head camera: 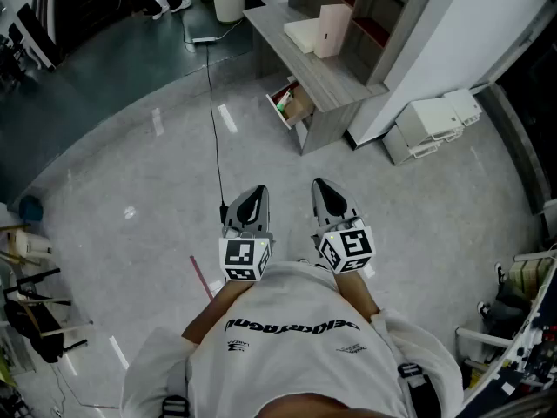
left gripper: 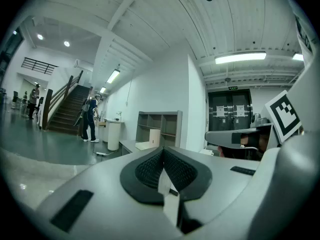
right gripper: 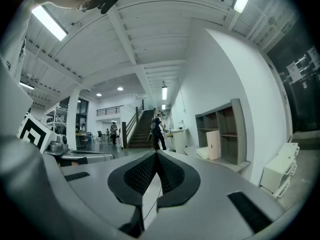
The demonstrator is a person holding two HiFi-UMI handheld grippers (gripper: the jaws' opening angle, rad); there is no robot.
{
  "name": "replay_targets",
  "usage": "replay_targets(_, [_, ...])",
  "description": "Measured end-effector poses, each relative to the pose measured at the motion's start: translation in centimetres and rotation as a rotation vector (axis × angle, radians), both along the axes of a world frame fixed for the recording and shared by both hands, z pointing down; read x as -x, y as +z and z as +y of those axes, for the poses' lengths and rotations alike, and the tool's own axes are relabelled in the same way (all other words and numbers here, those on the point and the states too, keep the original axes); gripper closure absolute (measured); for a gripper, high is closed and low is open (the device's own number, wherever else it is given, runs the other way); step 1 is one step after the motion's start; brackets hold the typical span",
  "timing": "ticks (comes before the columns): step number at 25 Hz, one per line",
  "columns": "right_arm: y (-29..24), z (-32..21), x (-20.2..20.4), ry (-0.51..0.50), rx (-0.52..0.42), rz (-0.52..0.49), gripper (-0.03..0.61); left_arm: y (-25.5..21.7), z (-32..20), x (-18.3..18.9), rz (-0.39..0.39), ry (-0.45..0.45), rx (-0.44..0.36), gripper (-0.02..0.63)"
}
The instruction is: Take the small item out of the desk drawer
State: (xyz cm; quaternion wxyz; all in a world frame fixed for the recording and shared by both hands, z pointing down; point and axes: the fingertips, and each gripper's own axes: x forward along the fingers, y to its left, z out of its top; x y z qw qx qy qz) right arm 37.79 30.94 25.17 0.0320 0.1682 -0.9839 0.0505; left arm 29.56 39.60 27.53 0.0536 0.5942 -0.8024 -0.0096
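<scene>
Grey wooden desk (head camera: 324,78) as reference. Its open drawer (head camera: 290,107) juts from the desk's front, holding small items too small to identify. Grey, black-padded left gripper (head camera: 250,205) and matching right gripper (head camera: 325,195) are side by side, well short of the desk, both with jaws closed and empty.

The person wears a white short-sleeved T-shirt (head camera: 296,355) with black lettering across it and dark straps (head camera: 409,380) at the shoulders. The left gripper (head camera: 252,195) and right gripper (head camera: 324,190) each have pale grey shells, black ribbed fingers (left gripper: 149,170) and a white cube (head camera: 245,258) with black square markers.
</scene>
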Motion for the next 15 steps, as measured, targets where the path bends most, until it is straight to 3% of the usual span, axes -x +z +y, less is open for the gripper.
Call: replay_targets(15, [0.7,3.9,2.7,0.026,-0.003,0.0,0.546,1.3,3.6,3.2,0.019,0.032,0.001,0.597])
